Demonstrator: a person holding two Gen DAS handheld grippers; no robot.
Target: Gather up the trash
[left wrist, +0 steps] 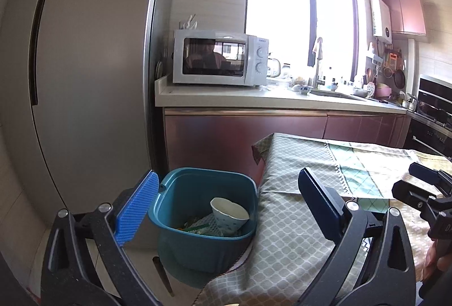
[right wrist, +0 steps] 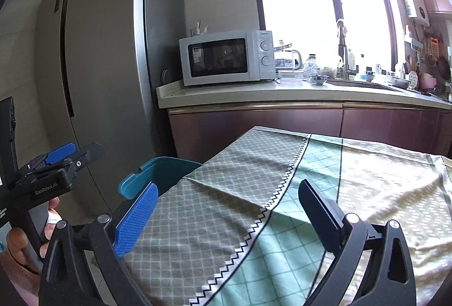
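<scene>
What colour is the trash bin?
Teal blue bin, clearest in the left wrist view.

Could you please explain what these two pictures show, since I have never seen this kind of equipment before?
A person holds a two-fingered tool in each hand, and each tool's camera looks out along its fingers. One picture is from the left hand-held gripper, the other from the right hand-held gripper. Both are open and hold nothing. Below them is a table with a checked tablecloth. Beside it stands a teal bin, holding a paper cup and wrappers. Behind are a microwave and a fridge.
</scene>
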